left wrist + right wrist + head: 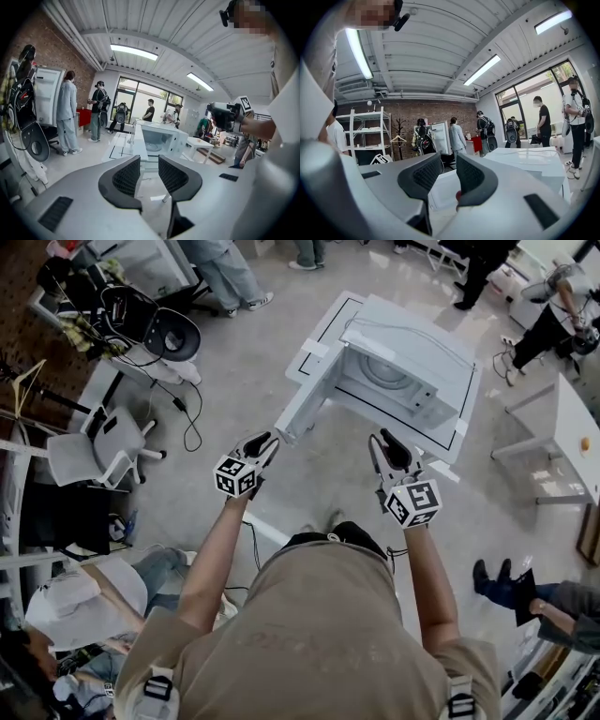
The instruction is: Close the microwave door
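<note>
Tan-shirted shoulders (pixel 328 634) fill the bottom of the head view, with both arms stretched ahead. The left claw (pixel 270 441) is spread and empty, its tips just beside the free edge of the open microwave door (pixel 305 401). The right claw (pixel 388 439) is also spread and empty, near the white microwave (pixel 412 367) on its bench (pixel 328 317). Marker cubes (pixel 236 476) carry black-and-white square patterns.

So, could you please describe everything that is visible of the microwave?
The microwave is white and boxy, and looks like painted metal. It stands upright on a low white table. Its door is swung wide open toward the person, showing a pale cavity with a round turntable. The left gripper, jaws apart, is close to the door's free edge; whether it touches cannot be told.
</note>
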Action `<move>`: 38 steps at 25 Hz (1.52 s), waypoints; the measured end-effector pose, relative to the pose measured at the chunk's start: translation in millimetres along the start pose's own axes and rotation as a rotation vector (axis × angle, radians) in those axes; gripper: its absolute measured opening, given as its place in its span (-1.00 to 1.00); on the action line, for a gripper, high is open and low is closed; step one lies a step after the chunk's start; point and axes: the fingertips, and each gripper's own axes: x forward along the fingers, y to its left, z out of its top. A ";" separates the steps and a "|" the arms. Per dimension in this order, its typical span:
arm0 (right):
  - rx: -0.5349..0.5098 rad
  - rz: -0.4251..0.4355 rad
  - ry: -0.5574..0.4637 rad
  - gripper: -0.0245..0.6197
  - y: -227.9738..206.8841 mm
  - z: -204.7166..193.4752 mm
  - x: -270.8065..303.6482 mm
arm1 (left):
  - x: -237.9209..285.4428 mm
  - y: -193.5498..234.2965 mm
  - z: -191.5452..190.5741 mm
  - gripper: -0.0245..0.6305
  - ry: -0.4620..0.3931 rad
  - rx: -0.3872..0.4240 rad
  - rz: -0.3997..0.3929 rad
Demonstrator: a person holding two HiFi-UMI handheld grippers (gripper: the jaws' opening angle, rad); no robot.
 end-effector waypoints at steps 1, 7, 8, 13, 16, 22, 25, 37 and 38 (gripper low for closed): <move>-0.001 0.008 0.002 -0.60 -3.5 2.8 2.4 | 4.9 5.0 -1.8 -0.59 0.018 0.009 0.015; 0.005 0.027 0.013 -0.60 -30.0 8.1 2.1 | 26.0 24.6 -6.1 -0.59 0.055 0.003 0.063; 0.007 0.026 0.013 -0.60 -35.4 7.9 0.8 | 27.9 24.9 -5.7 -0.59 0.053 -0.001 0.063; 0.035 0.026 0.014 -0.60 -52.6 0.0 -7.1 | 27.8 20.5 -7.0 -0.58 0.053 -0.004 0.050; 0.041 0.030 0.022 -0.59 -56.4 -7.0 -12.5 | 31.2 14.5 -8.2 -0.58 0.063 0.004 0.037; 0.041 0.022 0.039 -0.60 -64.0 -12.2 -23.3 | 40.4 1.0 -8.3 -0.58 0.085 0.016 0.024; 0.036 -0.010 0.035 -0.60 -60.5 -10.8 -26.8 | 39.9 -1.4 -9.5 -0.58 0.101 0.035 -0.008; 0.064 -0.171 0.003 -0.60 -71.2 -6.5 -61.7 | 50.2 -22.1 -15.8 -0.58 0.123 0.057 -0.160; 0.065 -0.185 -0.001 -0.59 -73.4 -6.1 -65.8 | 52.0 -25.9 -17.0 -0.58 0.126 0.060 -0.169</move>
